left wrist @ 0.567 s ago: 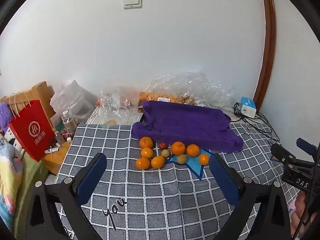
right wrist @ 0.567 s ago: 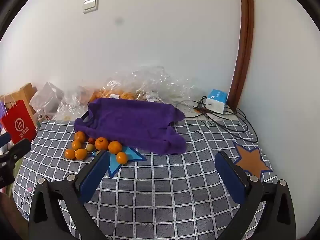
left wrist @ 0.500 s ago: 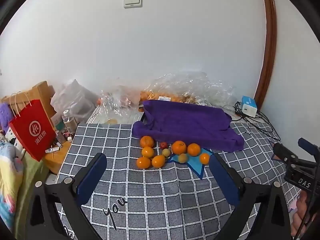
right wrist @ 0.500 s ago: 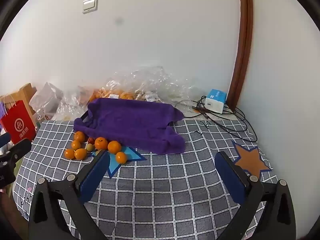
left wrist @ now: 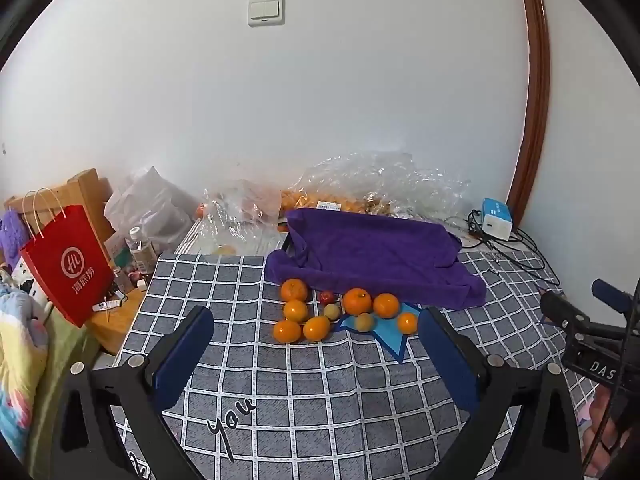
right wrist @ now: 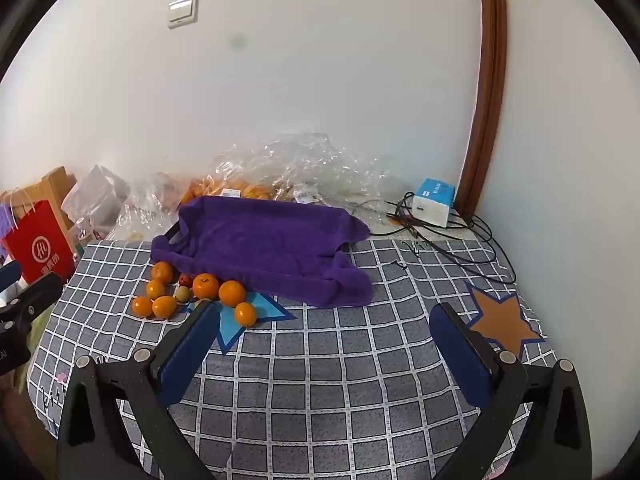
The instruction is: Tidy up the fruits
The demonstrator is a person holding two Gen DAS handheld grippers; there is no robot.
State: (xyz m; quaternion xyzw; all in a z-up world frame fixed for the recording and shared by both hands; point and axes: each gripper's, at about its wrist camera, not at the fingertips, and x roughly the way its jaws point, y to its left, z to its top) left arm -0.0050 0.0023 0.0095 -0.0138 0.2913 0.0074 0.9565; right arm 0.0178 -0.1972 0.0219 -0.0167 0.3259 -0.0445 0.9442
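Both the left claw [left wrist: 316,344] and the right claw [right wrist: 324,340] hang spread wide and empty above the checked worktop [left wrist: 320,400]. Ahead, the oranges [left wrist: 356,301] and smaller fruits cluster just before the purple towel [left wrist: 376,252]. They look light, round and likely to roll; pinch one gently across its middle.

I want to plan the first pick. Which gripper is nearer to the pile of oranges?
Left. The left gripper is open and faces the pile of oranges straight ahead. The right gripper is open too, with the pile ahead to its left.
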